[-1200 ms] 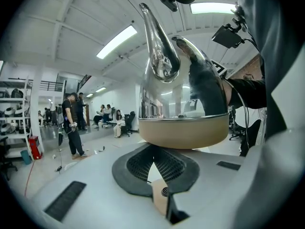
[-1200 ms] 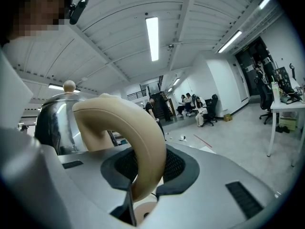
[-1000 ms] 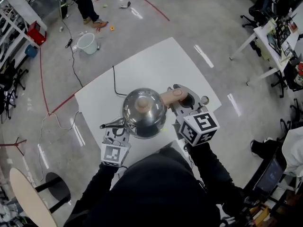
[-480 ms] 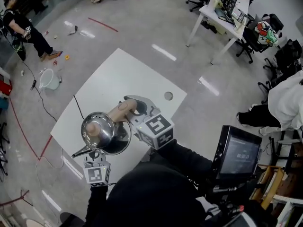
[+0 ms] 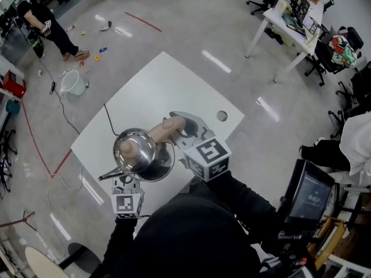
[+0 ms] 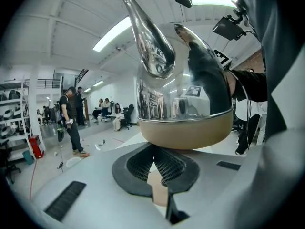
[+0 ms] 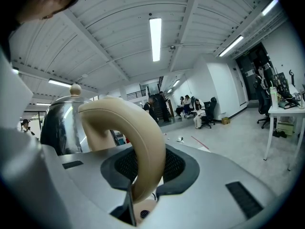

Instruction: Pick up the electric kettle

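Observation:
The electric kettle [image 5: 139, 152] is shiny steel with a beige knob and a beige handle [image 5: 169, 128], and it is held above the near part of the white table [image 5: 162, 86]. My right gripper [image 7: 147, 171] is shut on the curved handle [image 7: 138, 142], which runs between its pads; its marker cube [image 5: 208, 158] shows right of the kettle. My left gripper [image 6: 153, 163] is shut, its pads meeting just under the kettle's beige base [image 6: 186, 132]. Whether it touches the base I cannot tell. The spout [image 6: 150, 42] points up and left.
The table has a round hole [image 5: 221, 116] near its right corner and a black cable [image 5: 109, 119] on its left side. A white bucket [image 5: 73, 83] and a person [image 5: 46, 22] are on the floor at far left. Desks and chairs [image 5: 293, 13] stand at top right, a monitor [image 5: 310, 194] at lower right.
The head view has swung round, so the room has shifted in the picture. The kettle and both grippers keep the same arrangement, with the right still shut on the handle.

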`<control>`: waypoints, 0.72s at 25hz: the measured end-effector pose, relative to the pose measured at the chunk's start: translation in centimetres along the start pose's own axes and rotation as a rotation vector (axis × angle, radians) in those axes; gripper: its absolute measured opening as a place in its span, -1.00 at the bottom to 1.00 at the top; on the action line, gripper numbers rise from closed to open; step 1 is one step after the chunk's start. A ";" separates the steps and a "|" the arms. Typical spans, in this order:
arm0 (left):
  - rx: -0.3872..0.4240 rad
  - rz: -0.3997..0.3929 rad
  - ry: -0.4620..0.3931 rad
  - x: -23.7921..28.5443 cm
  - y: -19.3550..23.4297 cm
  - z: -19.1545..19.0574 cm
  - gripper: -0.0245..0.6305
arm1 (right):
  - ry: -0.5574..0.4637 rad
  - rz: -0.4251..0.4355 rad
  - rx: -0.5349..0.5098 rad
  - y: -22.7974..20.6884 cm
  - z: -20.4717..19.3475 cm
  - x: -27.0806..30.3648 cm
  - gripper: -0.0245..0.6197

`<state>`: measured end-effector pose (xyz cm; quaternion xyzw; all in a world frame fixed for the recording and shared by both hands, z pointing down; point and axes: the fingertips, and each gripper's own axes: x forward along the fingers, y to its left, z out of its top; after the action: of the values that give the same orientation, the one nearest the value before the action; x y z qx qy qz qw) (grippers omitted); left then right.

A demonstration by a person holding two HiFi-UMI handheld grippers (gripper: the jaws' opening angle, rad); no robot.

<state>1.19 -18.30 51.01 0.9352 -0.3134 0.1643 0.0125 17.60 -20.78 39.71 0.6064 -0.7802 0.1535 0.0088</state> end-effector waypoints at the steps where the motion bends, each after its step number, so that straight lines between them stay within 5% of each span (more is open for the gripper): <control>1: -0.002 -0.003 -0.001 0.1 -0.2 0.1 -0.87 | 0.002 0.000 -0.003 0.0 0.2 -0.2 -0.65; 18: 0.000 0.031 0.042 -1.6 2.0 -2.4 -0.87 | -0.058 0.099 -0.056 3.6 -0.6 1.1 -0.65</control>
<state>-1.88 -18.64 52.60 0.9267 -0.3272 0.1842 0.0165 13.75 -20.93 39.66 0.5705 -0.8133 0.1143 -0.0042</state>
